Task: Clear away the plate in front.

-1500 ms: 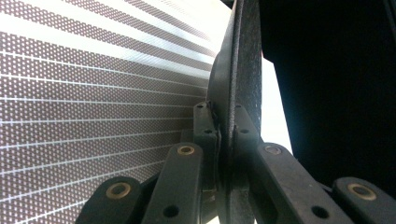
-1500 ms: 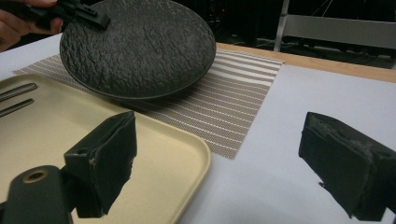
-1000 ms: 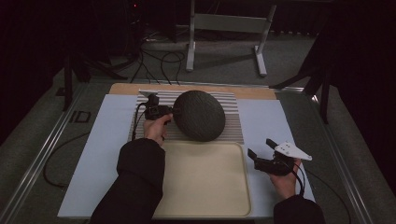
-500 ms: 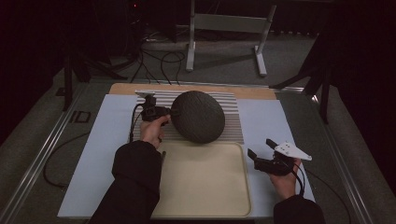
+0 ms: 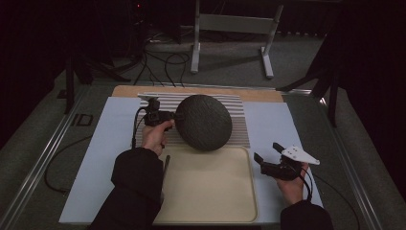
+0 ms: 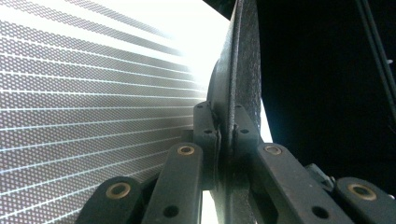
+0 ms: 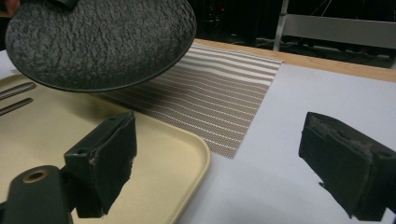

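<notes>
A dark grey, rough-speckled plate (image 5: 203, 122) is showing above a mat (image 5: 237, 132) striped brown and white near the far edge of the surface. A plain cream tray (image 5: 210, 191) is lying at the near edge on a pale blue sheet (image 5: 105, 158). Both claws are looking black.

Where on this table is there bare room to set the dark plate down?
The beige tray is mostly bare, apart from utensils at its left edge. The striped mat lies partly under the plate. The pale cloth right of the mat is free.
</notes>
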Available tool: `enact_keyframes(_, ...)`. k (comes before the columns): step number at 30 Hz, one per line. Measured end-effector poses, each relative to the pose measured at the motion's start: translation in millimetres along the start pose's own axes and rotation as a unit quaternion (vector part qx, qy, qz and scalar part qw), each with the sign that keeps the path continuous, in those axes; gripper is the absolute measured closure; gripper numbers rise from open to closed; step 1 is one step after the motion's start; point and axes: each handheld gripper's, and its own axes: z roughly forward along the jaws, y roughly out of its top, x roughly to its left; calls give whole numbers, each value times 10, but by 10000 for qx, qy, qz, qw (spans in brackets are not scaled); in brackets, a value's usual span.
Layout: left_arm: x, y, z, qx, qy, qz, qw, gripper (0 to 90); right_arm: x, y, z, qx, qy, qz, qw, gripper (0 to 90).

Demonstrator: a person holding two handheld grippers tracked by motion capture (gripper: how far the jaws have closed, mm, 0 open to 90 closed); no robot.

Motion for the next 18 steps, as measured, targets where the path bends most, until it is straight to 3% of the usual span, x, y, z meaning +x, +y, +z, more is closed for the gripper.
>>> enact_keyframes(18, -22, -162, -61, 109, -80, 71, 9999, 858, 0, -2, 2, -1, -14, -8, 10000, 114)
